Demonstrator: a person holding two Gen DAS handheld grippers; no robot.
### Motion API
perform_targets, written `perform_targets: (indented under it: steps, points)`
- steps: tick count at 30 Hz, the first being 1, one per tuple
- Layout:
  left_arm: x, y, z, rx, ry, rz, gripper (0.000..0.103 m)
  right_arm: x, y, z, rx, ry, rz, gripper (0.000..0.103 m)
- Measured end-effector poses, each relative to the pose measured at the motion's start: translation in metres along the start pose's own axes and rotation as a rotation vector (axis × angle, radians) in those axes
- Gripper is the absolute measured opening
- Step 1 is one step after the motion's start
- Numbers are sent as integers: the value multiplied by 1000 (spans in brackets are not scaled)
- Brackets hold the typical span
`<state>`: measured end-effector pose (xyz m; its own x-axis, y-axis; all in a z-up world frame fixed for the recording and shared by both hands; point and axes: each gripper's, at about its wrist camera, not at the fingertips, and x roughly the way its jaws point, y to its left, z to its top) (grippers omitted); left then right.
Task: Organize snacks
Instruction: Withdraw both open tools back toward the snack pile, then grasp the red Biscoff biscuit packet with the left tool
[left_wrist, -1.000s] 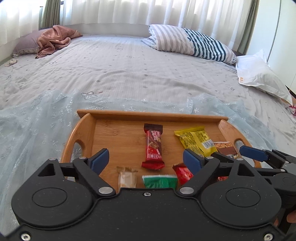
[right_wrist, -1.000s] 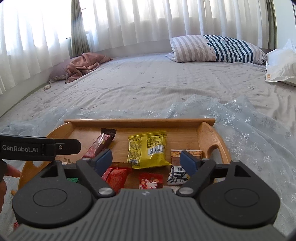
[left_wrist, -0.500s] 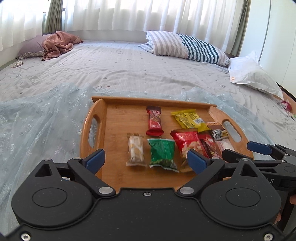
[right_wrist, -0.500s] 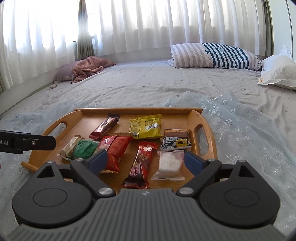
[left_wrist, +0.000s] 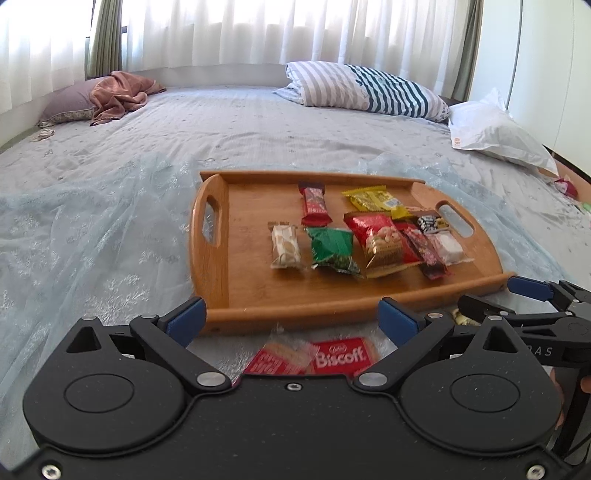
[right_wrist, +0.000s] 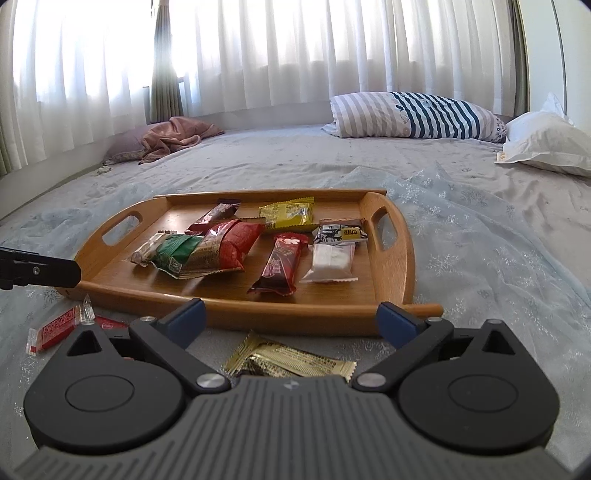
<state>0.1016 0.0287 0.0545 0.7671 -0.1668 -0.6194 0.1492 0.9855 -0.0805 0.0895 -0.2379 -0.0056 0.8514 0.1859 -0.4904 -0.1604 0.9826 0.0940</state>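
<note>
Gold packet (right_wrist: 291, 363) shows only from right wrist

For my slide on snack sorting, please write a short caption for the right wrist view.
Open right gripper above a gold-wrapped snack on the bed, before a wooden tray of snacks.

A home bedroom: a wide bed (left_wrist: 258, 122) in grey patterned bedding fills the frame, a striped pillow (left_wrist: 365, 90) and a white pillow (left_wrist: 495, 136) lie at upper right, a pink blanket (left_wrist: 122, 92) at upper left, and sheer white curtains (right_wrist: 277, 55) cover the windows behind.
</note>
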Motion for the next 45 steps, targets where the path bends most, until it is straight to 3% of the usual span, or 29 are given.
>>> perform_targets:
  steps: [8,13,22,29,34,39,45]
  points:
    - [-15,0,-32,31,-21,41,99,-9,6,-17,2,-25,-21,103]
    - [-11,6,-45,-11,13,38,82,-10,9,-23,-7,-37,-37,103]
    - [-3,9,-52,-14,22,43,75,-3,5,-31,30,-18,-53,103]
    - [3,10,-53,-28,28,34,72,-2,13,-36,-13,-27,-84,103]
    - [6,10,-54,-38,41,25,54,0,17,-36,-35,-24,-101,103]
    - [3,8,-54,-32,40,17,44,0,19,-36,-49,-20,-102,101]
    - [-2,11,-51,-75,44,-11,41,0,19,-37,-47,-22,-99,98]
